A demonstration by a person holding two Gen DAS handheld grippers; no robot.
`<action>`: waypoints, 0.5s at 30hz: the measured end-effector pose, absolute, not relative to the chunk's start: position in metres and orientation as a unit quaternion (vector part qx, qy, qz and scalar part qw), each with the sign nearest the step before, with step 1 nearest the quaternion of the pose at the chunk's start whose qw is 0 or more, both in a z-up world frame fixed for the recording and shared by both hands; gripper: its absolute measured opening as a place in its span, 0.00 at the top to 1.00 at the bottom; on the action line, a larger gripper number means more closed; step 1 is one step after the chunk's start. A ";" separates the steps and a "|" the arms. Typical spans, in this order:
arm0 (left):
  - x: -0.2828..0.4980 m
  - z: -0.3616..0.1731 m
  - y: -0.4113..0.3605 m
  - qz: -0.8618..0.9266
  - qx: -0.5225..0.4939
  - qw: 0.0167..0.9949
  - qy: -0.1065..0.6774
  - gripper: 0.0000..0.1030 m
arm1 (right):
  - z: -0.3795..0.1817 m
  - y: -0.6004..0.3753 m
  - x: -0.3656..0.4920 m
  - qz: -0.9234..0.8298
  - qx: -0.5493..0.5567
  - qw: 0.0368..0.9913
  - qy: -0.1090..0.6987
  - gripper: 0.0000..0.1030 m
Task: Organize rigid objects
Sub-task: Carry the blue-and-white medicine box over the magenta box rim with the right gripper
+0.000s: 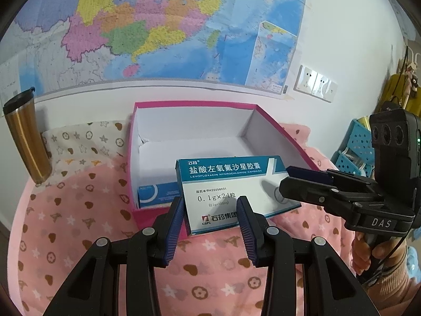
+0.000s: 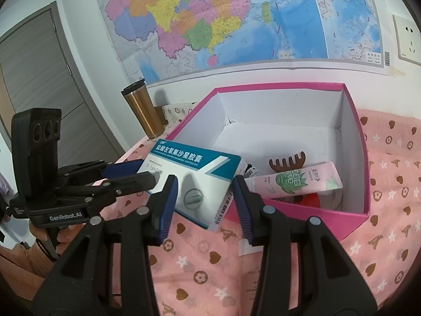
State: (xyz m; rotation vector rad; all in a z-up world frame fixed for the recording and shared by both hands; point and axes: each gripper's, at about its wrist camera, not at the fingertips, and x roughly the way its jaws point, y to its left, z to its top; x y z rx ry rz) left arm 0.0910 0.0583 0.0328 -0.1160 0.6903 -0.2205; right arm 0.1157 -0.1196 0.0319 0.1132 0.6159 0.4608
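A white and teal medicine box (image 1: 236,192) is held tilted above the near rim of a pink cardboard box (image 1: 131,158). My left gripper (image 1: 210,210) has its blue pads on the two sides of the medicine box's near end, shut on it. My right gripper (image 1: 307,176) comes in from the right, its pads at the medicine box's right end. In the right wrist view the medicine box (image 2: 194,181) sits between my right gripper's (image 2: 205,192) fingers, and my left gripper (image 2: 131,173) grips its left end. Inside the pink box (image 2: 365,158) lie a pink tube (image 2: 297,181) and a brown comb (image 2: 286,163).
A gold travel mug (image 1: 26,137) stands at the back left against the wall. A blue packet (image 1: 158,194) lies in the pink box's near left corner. The pink patterned cloth (image 1: 79,237) covers the surface. Blue baskets (image 1: 355,150) stand at the right.
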 end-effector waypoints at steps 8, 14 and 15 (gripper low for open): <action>0.102 0.034 0.064 -0.107 -0.066 0.932 0.341 0.61 | 0.038 -0.119 0.126 0.225 0.054 0.927 0.294 0.55; 0.108 0.034 0.066 -0.103 -0.066 0.932 0.342 0.61 | 0.038 -0.119 0.132 0.225 0.054 0.927 0.295 0.55; 0.109 0.034 0.066 -0.102 -0.067 0.932 0.342 0.61 | 0.038 -0.119 0.133 0.225 0.054 0.927 0.295 0.55</action>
